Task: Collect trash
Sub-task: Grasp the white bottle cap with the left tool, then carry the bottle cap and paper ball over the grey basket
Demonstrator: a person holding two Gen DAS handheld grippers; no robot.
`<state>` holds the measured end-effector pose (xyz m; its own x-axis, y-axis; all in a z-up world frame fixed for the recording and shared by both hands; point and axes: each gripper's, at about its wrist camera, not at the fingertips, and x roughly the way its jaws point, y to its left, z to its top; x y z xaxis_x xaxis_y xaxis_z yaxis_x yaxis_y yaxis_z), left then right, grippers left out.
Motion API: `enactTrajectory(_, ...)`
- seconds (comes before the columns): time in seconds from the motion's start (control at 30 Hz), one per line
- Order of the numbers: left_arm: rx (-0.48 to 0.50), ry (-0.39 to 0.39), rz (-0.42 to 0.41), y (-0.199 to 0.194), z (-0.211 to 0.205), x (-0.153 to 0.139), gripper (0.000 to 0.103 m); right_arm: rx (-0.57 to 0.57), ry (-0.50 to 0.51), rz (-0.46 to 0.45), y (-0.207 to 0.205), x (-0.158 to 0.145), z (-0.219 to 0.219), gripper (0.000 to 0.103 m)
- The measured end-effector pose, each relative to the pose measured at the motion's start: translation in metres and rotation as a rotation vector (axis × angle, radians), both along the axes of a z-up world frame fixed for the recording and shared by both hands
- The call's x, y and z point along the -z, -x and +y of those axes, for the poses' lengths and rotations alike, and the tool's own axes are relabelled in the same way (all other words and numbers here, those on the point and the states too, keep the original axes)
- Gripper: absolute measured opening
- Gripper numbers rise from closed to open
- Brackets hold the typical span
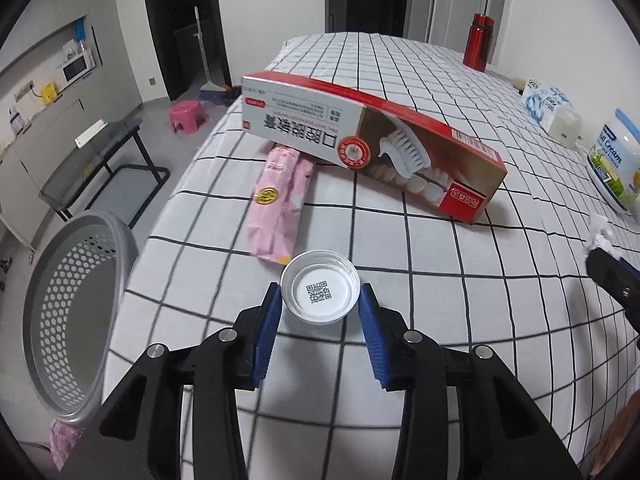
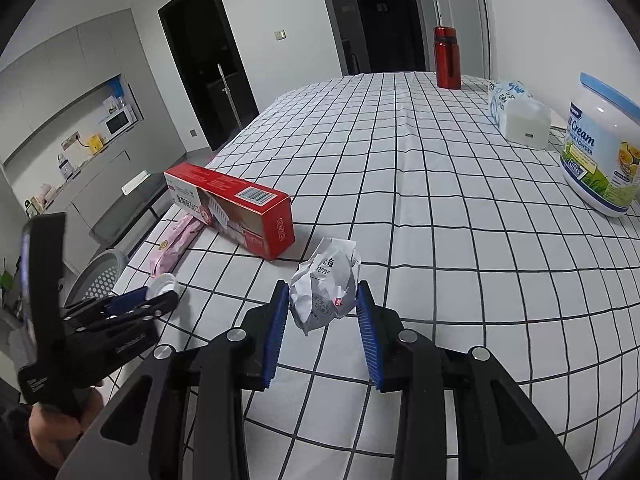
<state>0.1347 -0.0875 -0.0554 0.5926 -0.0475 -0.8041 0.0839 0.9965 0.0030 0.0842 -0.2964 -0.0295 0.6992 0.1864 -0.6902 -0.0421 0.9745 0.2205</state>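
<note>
A round white lid (image 1: 320,292) with a QR code lies on the checked tablecloth between the blue pads of my left gripper (image 1: 320,304); the jaws stand open around it, not clearly touching. My right gripper (image 2: 323,300) is open around a crumpled white paper wrapper (image 2: 326,288), its pads close to both sides. A red and white toothpaste box (image 1: 372,144) rests tilted on a pink packet (image 1: 280,204). The box (image 2: 236,208) and the pink packet (image 2: 176,244) also show in the right wrist view, with the left gripper (image 2: 148,300) at the lid (image 2: 162,285).
A grey perforated basket (image 1: 72,320) stands beside the table's left edge, below table height. At the far right stand a red bottle (image 2: 447,58), a tissue pack (image 2: 518,114) and a cream powder jar (image 2: 600,148). A pink stool (image 1: 187,114) is on the floor.
</note>
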Motion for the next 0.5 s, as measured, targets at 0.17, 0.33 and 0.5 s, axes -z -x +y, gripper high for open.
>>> enactTrajectory(0.17, -0.004, 0.012, -0.028, 0.014, 0.017, -0.013, 0.039, -0.004, 0.001, 0.009, -0.001, 0.003, 0.007, 0.034)
enactTrajectory(0.33, -0.012, 0.011, -0.063, 0.028, 0.036, -0.025, 0.039, -0.025, 0.003, 0.015, 0.003, 0.004, 0.025, 0.034)
enactTrajectory(0.5, -0.025, 0.011, -0.082, 0.038, 0.062, -0.032, 0.039, -0.050, -0.019, 0.021, 0.009, 0.004, 0.050, 0.034)
